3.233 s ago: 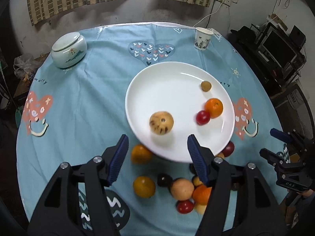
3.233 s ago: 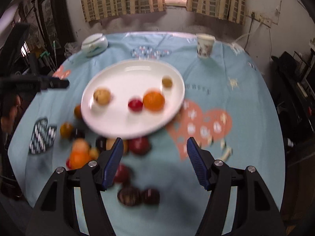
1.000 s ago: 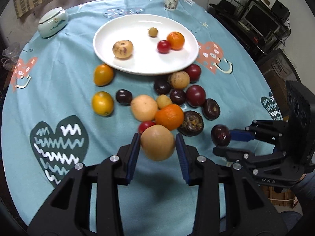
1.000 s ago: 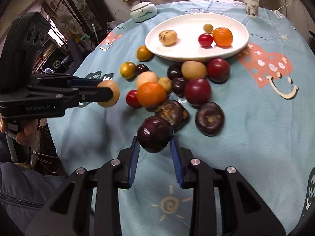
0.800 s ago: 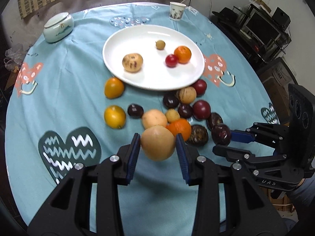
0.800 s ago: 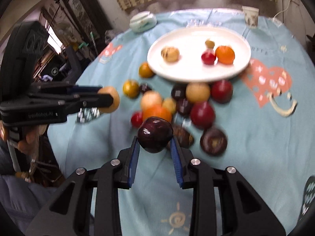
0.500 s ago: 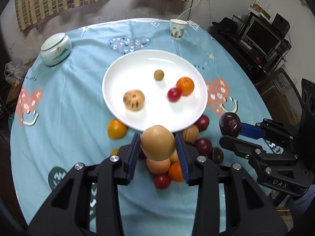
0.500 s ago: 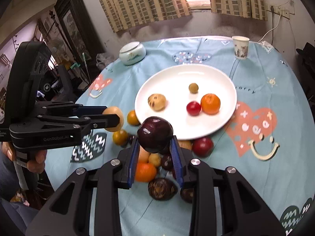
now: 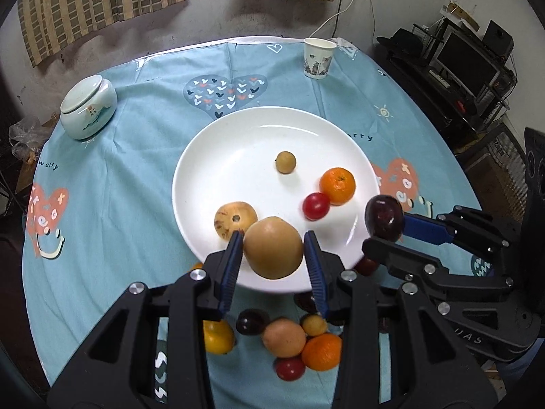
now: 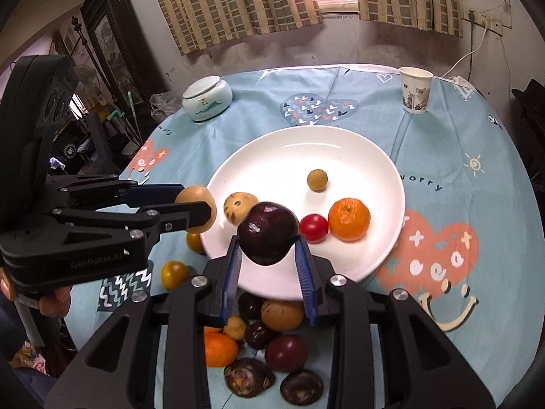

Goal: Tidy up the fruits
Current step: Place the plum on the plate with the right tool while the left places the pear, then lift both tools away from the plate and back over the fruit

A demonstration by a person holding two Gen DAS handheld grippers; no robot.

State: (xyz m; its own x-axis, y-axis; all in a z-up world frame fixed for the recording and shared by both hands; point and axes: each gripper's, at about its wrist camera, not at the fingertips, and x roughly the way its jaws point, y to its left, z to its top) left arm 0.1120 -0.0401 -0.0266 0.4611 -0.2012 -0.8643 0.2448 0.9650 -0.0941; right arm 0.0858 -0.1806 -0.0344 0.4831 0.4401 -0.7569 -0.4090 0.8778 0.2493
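Round table (image 9: 112,184), blue cloth printed with hearts, is taking up most of the room in front of me.

White plate (image 9: 238,143) is sitting near the middle of the cloth. It is carrying four fruits: a tan spotted fruit (image 9: 235,220), an orange (image 9: 337,185), a small red fruit (image 9: 316,206) touching the orange, and a little yellowish round fruit (image 9: 285,162) lying apart toward the far side.

Left gripper (image 9: 273,262) is hanging over the near rim of the plate, its blue pads clamping a large tan round fruit (image 9: 273,247) from both sides. A hand (image 10: 56,301) is showing under its black body in the right wrist view.

Right gripper (image 10: 267,259) is hanging over the same near rim, just beside the left one, pinching a dark purple fruit (image 10: 267,238) between its pads.

Lidded ceramic jar (image 9: 88,109) is standing at the far left of the table, well apart from the plate.

Paper cup (image 9: 318,58) is standing upright at the far edge.

Loose fruit is lying in a cluster on the cloth beside the near rim: a peach-coloured fruit (image 9: 283,337), a second orange (image 9: 322,351), a yellow-orange fruit (image 9: 218,337), a small red one (image 9: 289,368), and several dark purple ones (image 10: 286,352), some touching.
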